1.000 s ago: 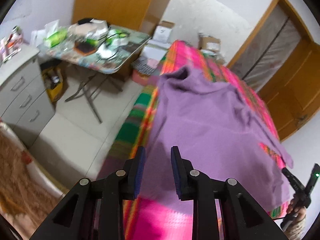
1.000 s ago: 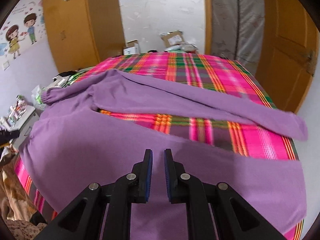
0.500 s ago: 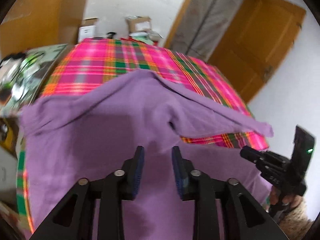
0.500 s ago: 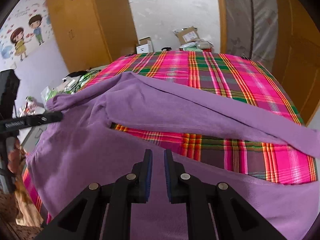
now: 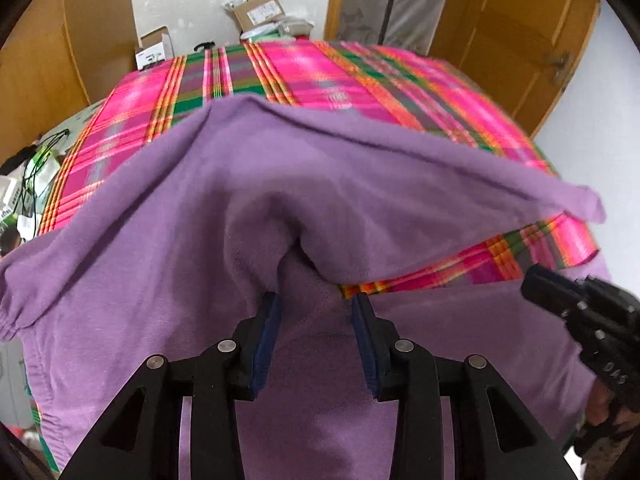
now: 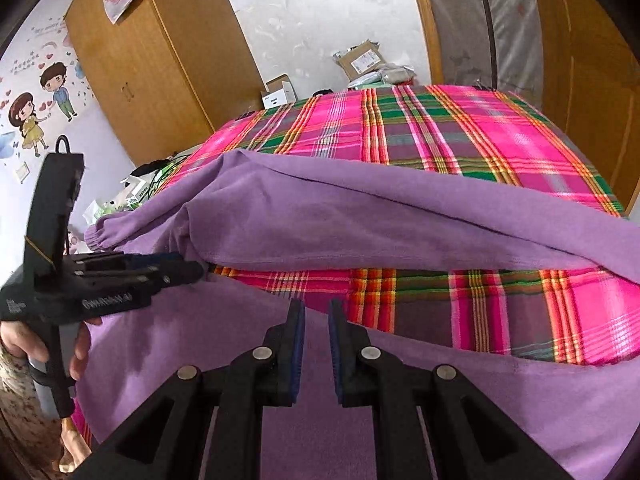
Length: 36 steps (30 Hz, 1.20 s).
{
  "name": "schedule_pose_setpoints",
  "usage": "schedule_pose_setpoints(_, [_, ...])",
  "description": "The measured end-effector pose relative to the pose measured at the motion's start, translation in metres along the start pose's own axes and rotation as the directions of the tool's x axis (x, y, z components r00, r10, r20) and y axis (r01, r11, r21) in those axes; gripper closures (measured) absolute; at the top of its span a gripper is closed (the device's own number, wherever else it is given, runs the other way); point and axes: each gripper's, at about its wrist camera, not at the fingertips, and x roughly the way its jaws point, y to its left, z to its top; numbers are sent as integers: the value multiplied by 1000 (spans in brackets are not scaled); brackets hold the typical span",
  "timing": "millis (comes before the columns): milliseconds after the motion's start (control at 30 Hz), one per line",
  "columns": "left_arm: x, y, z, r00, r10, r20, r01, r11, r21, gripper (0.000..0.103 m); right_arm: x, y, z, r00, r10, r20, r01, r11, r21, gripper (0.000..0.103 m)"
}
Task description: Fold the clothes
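- Two grippers of mine hang over one purple garment (image 5: 200, 248), which lies spread across the near part of a bed covered with a pink plaid blanket (image 5: 320, 68).
- My left gripper (image 5: 316, 312) points steeply down at the crotch of the garment, where two long purple sections fork apart; its jaws have just been opening and stand well apart, with purple cloth showing in the gap but neither pad pressing on it.
- My right gripper (image 6: 316, 316) has its jaws nearly together with a narrow slit between them; purple cloth shows through the slit, yet I cannot tell whether the pads pinch it.
- One long purple leg (image 6: 400, 224) runs across the bed beyond my right fingers (image 6: 298, 344), a strip of plaid showing between it and the nearer cloth.
- Seen from the right wrist, my left hand (image 6: 24, 340) grips the handle at the picture's left edge.
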Motion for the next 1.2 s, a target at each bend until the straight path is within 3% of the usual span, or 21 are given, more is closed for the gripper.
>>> schedule_pose_setpoints(233, [5,-4,3,999,31,17,-31,999,27,65,7,-9,0,1000,5,-7,-5,1000,24,91])
schedule_pose_setpoints(300, [3,-2,2,999,28,28,-28,999,30,74,7,-13,0,1000,-4,-4,4,1000,31,91])
schedule_pose_setpoints(367, [-1,6,3,999,-9,36,9,1000,5,91,6,-17,2,1000,-15,2,15,999,40,91])
schedule_pose_setpoints(433, [-6,16,2,997,-59,48,61,998,-32,94,2,-25,3,999,-33,12,33,998,57,91])
schedule_pose_setpoints(533, [-14,25,-3,991,-116,74,122,989,-79,96,-5,-43,4,996,-85,23,83,993,88,91])
schedule_pose_setpoints(833, [-36,37,-18,972,-193,131,209,971,-119,97,-38,-105,2,968,-244,49,229,949,215,91])
schedule_pose_setpoints(1033, [-34,45,-27,978,-176,114,192,970,-148,100,-46,-127,10,948,-315,43,301,932,203,91])
schedule_pose_setpoints(1200, [-30,54,-30,981,-163,106,180,967,-182,101,-35,-128,25,954,-299,30,291,945,147,91])
